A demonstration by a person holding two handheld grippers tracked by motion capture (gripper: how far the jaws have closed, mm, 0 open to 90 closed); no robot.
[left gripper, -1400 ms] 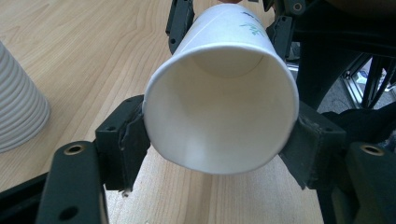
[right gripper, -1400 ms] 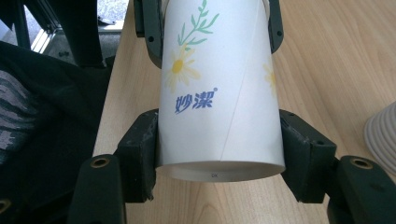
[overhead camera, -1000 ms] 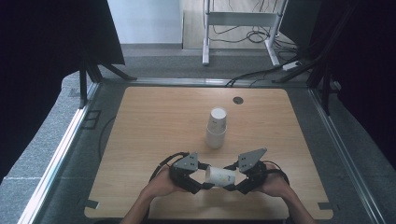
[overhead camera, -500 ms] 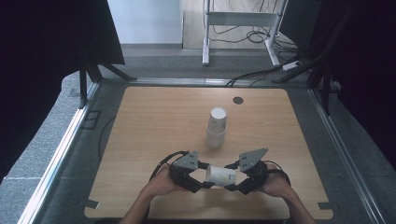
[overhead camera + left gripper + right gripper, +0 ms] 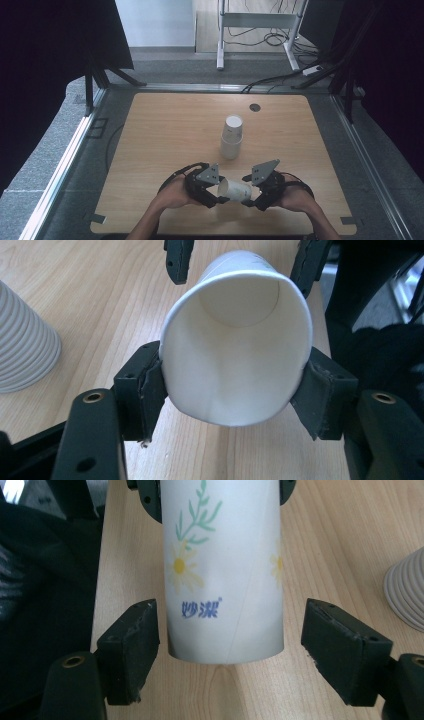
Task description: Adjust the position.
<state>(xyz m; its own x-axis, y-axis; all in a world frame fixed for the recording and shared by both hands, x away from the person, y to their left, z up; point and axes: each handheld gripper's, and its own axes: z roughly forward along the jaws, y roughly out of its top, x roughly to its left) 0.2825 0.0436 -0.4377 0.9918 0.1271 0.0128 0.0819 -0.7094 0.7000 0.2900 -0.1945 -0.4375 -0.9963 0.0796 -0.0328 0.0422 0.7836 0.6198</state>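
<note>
Cup: a white paper cup with a daisy print and blue lettering (image 5: 235, 189) lies on its side, held just above the near edge of the light wooden tabletop (image 5: 165, 135), between the two hands.
Left gripper (image 5: 209, 190): clamped on the cup's open rim end; in the left gripper view the jaws press both sides of the rim (image 5: 235, 340) and squeeze it slightly out of round.
Right gripper (image 5: 257, 192): jaws have just been opening; in the right gripper view the pads (image 5: 132, 645) stand clear on either side of the cup's base end (image 5: 225, 580), a gap showing at each side.
Stack: a ribbed white stack of upturned paper cups (image 5: 232, 136) stands mid-tabletop, well apart from the held cup.
</note>
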